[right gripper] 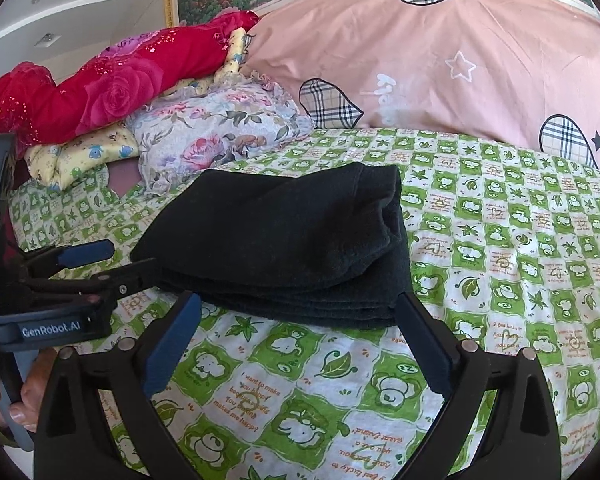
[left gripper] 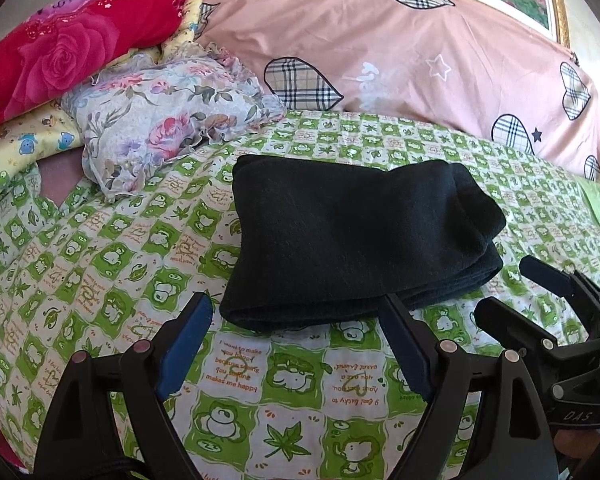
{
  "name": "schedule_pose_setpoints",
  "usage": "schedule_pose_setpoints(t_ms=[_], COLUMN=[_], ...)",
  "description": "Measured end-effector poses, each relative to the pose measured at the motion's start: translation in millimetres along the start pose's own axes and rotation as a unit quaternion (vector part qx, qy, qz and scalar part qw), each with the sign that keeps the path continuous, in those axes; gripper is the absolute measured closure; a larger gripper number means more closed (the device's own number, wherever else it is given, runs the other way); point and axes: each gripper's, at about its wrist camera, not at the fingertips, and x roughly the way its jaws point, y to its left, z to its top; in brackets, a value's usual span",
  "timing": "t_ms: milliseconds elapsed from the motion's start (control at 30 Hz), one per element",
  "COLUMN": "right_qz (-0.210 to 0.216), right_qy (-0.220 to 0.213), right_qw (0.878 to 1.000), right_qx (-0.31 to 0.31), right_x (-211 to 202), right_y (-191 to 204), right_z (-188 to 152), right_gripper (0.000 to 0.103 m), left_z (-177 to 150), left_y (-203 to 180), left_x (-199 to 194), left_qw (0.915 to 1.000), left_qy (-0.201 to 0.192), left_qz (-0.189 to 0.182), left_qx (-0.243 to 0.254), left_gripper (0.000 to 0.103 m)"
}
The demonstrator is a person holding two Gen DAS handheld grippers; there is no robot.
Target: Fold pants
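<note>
The black pants (left gripper: pixel 352 236) lie folded into a thick stack on the green-and-white patterned bed sheet (left gripper: pixel 288 380). My left gripper (left gripper: pixel 296 308) stands open just in front of the stack's near edge, nothing between its blue pads. The right wrist view shows the same folded pants (right gripper: pixel 276 240), with my right gripper (right gripper: pixel 296 300) open wide at their near edge and its pads not pressing on the cloth. The right gripper (left gripper: pixel 512 284) also shows at the lower right of the left wrist view, and the left gripper (right gripper: pixel 128 256) at the left of the right wrist view.
A large pink pillow (left gripper: pixel 400 48) with plaid hearts lies along the far side of the bed. A floral pillow (left gripper: pixel 168 120), a red rose-print quilt (left gripper: pixel 60 52) and a yellow cartoon cloth (left gripper: pixel 24 144) are piled at the far left. A hand (right gripper: pixel 28 392) holds the left gripper's handle.
</note>
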Motion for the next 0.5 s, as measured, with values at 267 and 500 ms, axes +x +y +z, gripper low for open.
schedule_pose_setpoints(t_ms=[267, 500], right_qz=[0.001, 0.001], right_qy=[0.005, 0.004], right_qw=[1.000, 1.000], right_qx=[0.005, 0.000], right_x=[3.8, 5.5], right_y=[-3.9, -3.0], right_z=[-2.9, -4.7], right_gripper=[0.006, 0.006], left_z=[-0.7, -0.9], left_y=[1.3, -0.2], left_x=[3.6, 5.5], left_qw=[1.0000, 1.0000], left_qy=[0.003, 0.004], left_qz=[0.000, 0.004], left_qx=[-0.002, -0.002], left_gripper=[0.017, 0.017])
